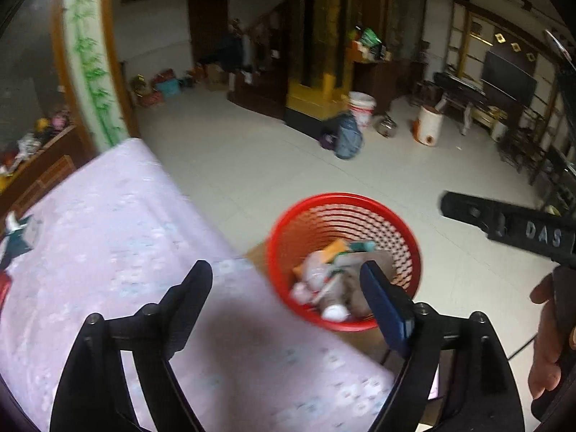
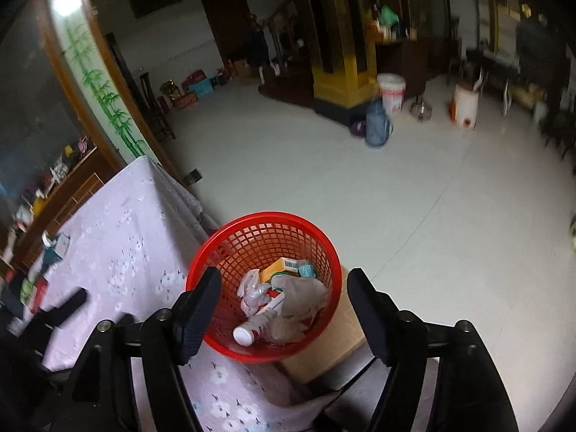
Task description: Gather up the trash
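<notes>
Black plastic jaws on both tools stand spread wide with nothing between them: the right gripper [image 2: 284, 298] hangs directly over the round red plastic lattice basket [image 2: 230, 237], the left gripper [image 1: 288, 288] straddles the table edge with one finger over cloth and the other over the basket mouth. Trash lies inside the basket: a crumpled clear plastic wrapper [image 2: 253, 289], a white-capped plastic bottle [image 2: 252, 329] on its side, an orange-and-white cardboard carton [image 2: 282, 268], a greyish soft bag or rag [image 2: 306, 298]; thin, light, slippery stuff mostly, the carton stiff. More litter waits at the far corner of the lilac flower-print tablecloth [image 2: 118, 230], a small heap of packets [image 2: 36, 284], too blurred to sort. Basket sits on a tan cardboard box [image 2: 338, 334] tight against the table side, rim about level with the tabletop, cloth draping just beside it. Risks, as I judge them: the basket is light and perched, so a finger catching its open lattice or rim could tip it off the box and spill the load on the pale tiled floor [image 2: 396, 198]; the draped cloth could snag and drag; light wrappers dropped from height may miss the mouth. Left view is motion-smeared, so fine positions there are uncertain.
</notes>
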`<action>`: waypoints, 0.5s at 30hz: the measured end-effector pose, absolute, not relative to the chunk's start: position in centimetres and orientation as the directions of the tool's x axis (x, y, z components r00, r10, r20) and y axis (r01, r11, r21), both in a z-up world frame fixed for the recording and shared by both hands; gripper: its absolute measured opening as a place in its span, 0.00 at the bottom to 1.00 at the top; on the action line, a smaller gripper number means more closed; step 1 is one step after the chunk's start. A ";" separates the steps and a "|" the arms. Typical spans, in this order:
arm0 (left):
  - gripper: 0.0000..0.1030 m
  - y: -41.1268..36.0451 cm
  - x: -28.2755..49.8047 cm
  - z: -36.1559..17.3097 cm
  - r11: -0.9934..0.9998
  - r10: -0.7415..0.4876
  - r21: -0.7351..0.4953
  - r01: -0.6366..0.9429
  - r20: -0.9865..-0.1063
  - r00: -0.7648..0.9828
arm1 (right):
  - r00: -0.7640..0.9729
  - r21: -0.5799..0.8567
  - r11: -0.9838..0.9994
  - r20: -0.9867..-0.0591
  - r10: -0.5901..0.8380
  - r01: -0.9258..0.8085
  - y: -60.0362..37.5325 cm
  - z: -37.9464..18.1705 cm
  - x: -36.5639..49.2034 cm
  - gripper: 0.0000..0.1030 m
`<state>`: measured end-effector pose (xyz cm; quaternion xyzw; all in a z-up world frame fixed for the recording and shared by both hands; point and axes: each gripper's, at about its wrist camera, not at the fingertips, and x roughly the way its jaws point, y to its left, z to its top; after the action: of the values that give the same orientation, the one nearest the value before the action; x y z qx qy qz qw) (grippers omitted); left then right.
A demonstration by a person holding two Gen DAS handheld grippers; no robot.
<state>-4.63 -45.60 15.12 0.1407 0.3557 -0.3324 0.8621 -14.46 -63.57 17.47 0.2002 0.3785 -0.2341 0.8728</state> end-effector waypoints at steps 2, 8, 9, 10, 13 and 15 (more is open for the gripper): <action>0.82 -43.4 -5.2 15.9 0.761 -0.452 0.040 0.648 -0.684 0.573 | 0.583 0.089 0.815 -0.743 -0.329 0.572 -61.4 17.9 -15.4 0.81; 0.93 -36.5 -7.5 17.8 0.817 -0.385 0.123 0.564 -0.612 0.691 | 0.591 0.002 0.843 -0.714 -0.375 0.538 -55.9 18.0 -18.5 0.89; 0.95 -36.0 -7.7 17.9 0.821 -0.371 0.136 0.554 -0.611 0.700 | 0.593 0.000 0.849 -0.716 -0.368 0.528 -55.2 17.9 -18.7 0.90; 0.95 -35.3 -8.0 17.9 0.823 -0.354 0.157 0.546 -0.611 0.708 | 0.597 0.001 0.858 -0.719 -0.357 0.514 -54.6 17.8 -18.9 0.90; 0.95 -33.4 -8.6 17.8 0.829 -0.316 0.193 0.525 -0.614 0.723 | 0.598 -0.009 0.863 -0.718 -0.357 0.505 -53.3 17.7 -19.4 0.90; 0.95 -32.7 -8.6 17.6 0.829 -0.288 0.210 0.519 -0.636 0.716 | 0.601 -0.007 0.865 -0.716 -0.355 0.502 -52.6 17.7 -19.5 0.90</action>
<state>-8.62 -32.69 17.59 0.1903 0.3039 -0.2225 0.9066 -19.52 -52.62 17.74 0.0977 0.3761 -0.2408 0.8894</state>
